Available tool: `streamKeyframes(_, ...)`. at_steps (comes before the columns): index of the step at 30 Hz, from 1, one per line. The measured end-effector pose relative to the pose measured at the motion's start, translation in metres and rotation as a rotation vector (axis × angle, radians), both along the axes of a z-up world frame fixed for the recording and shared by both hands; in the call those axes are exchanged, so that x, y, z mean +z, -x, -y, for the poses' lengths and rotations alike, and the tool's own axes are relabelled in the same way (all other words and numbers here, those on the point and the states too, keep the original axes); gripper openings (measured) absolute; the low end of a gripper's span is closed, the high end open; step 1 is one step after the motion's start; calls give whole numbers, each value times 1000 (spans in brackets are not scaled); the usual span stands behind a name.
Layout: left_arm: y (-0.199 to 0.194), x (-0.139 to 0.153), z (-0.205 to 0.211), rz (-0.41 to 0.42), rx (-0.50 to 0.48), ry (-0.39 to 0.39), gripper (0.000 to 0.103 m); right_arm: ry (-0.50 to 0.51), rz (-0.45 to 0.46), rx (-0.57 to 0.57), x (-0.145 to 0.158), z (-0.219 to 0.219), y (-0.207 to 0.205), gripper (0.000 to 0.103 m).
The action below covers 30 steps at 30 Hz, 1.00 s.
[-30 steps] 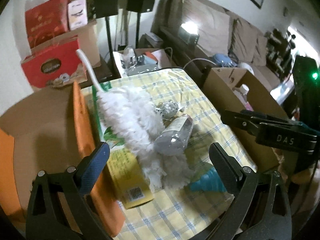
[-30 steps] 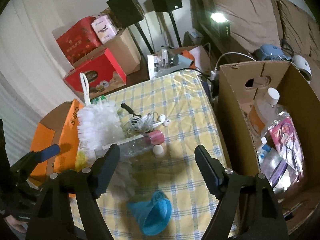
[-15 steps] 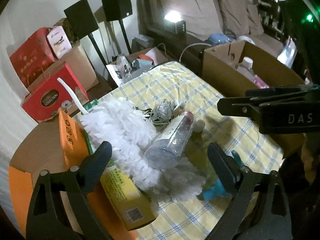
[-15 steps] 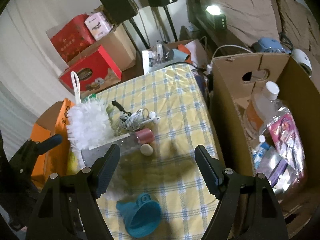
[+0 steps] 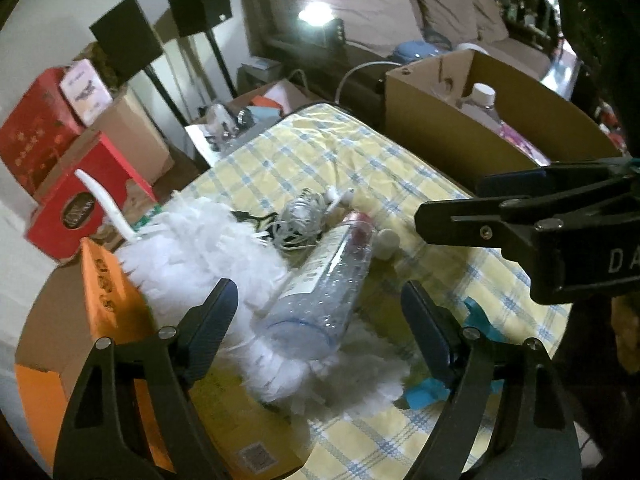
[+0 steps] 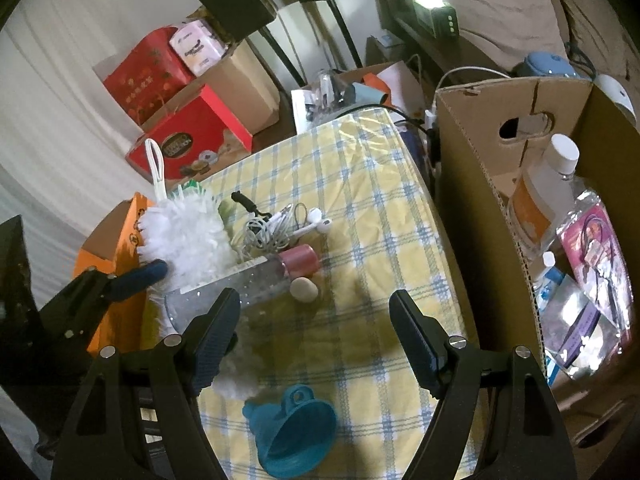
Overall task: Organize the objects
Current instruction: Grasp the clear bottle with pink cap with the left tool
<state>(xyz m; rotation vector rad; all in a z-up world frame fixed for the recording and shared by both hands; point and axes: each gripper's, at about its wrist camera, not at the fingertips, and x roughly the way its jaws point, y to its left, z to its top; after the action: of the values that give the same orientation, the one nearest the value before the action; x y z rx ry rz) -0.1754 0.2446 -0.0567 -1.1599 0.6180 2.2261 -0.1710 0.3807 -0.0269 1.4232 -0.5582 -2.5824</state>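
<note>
A clear plastic bottle with a pink cap lies on a white feather duster on the yellow checked table. My left gripper is open and empty just above the bottle's base. My right gripper is open and empty over the table, above a blue funnel. In the right wrist view the bottle, the duster, tangled white earphones and a small beige pebble lie together. The right gripper also shows in the left wrist view.
A cardboard box with bottles and packets stands right of the table. An orange box stands at the table's left. Red gift boxes, speakers on stands and a sofa are behind.
My left gripper has turned right and come closer to the bottle. My right gripper has pulled back slightly, with the funnel now lower in its view. Both stay open.
</note>
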Motion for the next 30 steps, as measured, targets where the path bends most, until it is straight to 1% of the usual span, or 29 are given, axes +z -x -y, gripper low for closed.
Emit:
streamKeyframes(2,2,-4,-2,-1,-7,19,82,3,3,-4,-1,-1,-1,80)
streamKeyframes(4,4,-9,-4,-10,-14,52,73,8,4,-6,-2,-1,-1,80)
streamKeyframes(5,5,-12,-5,-6,-12,70,63,10,5,-7,-3,-2,-2,80)
streamKeyframes(6,7,-15,-5,0,-5,84,56,12,6,-8,-3,-2,-2,80)
streamKeyframes(8,9,-19,-5,17,6,94,51,12,9,-9,-5,-3,-2,80)
streamKeyframes(11,8,-19,-4,16,8,79,50,10,11,-8,-5,-2,-2,80)
streamKeyframes(12,8,-18,-4,17,6,71,46,10,12,-7,-5,-1,-1,80)
streamKeyframes(13,8,-17,-4,22,1,57,45,11,12,-7,-5,-1,-1,80)
streamKeyframes(15,8,-13,-1,38,-6,19,38,18,10,-5,-4,0,-1,80)
streamKeyframes(19,9,-7,8,87,15,-60,35,50,4,-3,0,2,1,80)
streamKeyframes(21,8,-4,13,97,31,-99,33,72,5,1,0,4,2,80)
streamKeyframes(25,2,3,24,112,67,-188,32,162,24,9,-3,9,8,80)
streamKeyframes(30,2,2,37,141,124,-253,32,337,74,-6,-17,13,17,79)
